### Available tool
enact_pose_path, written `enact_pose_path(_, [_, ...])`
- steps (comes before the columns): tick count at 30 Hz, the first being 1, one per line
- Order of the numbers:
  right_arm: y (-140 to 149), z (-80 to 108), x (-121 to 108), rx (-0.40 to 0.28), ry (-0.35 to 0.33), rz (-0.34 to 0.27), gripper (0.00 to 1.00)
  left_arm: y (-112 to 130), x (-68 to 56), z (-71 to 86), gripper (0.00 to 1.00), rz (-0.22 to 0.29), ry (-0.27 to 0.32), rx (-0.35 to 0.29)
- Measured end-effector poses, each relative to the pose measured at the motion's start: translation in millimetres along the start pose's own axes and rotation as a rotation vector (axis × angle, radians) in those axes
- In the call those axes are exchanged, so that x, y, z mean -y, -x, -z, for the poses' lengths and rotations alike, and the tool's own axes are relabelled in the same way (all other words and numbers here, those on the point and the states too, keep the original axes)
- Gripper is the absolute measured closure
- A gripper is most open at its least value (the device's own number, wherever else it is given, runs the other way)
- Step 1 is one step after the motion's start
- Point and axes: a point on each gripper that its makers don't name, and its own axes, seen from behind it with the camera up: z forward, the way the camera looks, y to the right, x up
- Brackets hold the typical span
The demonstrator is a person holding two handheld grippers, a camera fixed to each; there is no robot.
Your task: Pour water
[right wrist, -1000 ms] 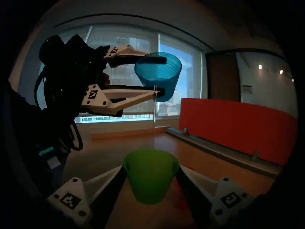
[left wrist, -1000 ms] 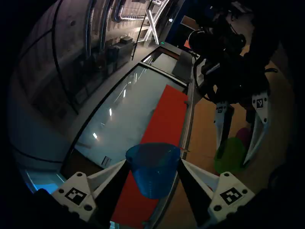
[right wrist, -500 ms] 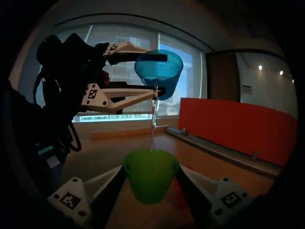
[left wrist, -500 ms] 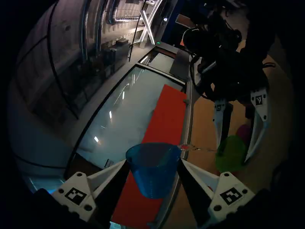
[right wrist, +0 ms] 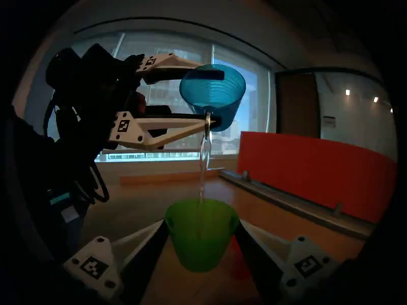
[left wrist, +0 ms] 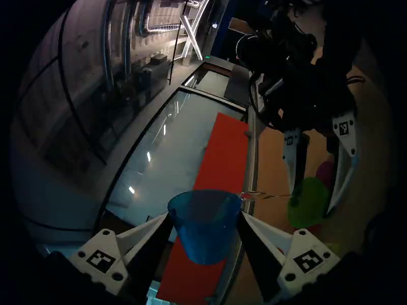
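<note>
The water stream [right wrist: 204,152] is thicker than half a second earlier, and the blue cup [right wrist: 212,94] is tipped further. In the right gripper view, the left gripper [right wrist: 220,98] lies sideways at upper centre, fingers pinching the blue cup. At bottom centre, the right gripper [right wrist: 202,226] pinches the upright green cup [right wrist: 202,244] under the stream. The water level inside cannot be made out.

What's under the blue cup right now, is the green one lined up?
A thin water stream drops from the blue cup lip straight into the green cup, held below it by the right gripper. The water level inside is hidden by the green cup's wall.
</note>
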Motion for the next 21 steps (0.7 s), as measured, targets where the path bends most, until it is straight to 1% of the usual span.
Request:
enact_pose_path(11, [-3.1,0.5,-1.7,-0.002,0.003,0.004,0.09,-1.2,2.6,2.2,0.15,-0.041,-0.007,0.003])
enact_pose_path(21, [-3.5,0.3,-2.6,-0.003,0.006,0.006,0.09,-1.1,6.3,-2.0,0.15,-0.077,-0.011,0.007])
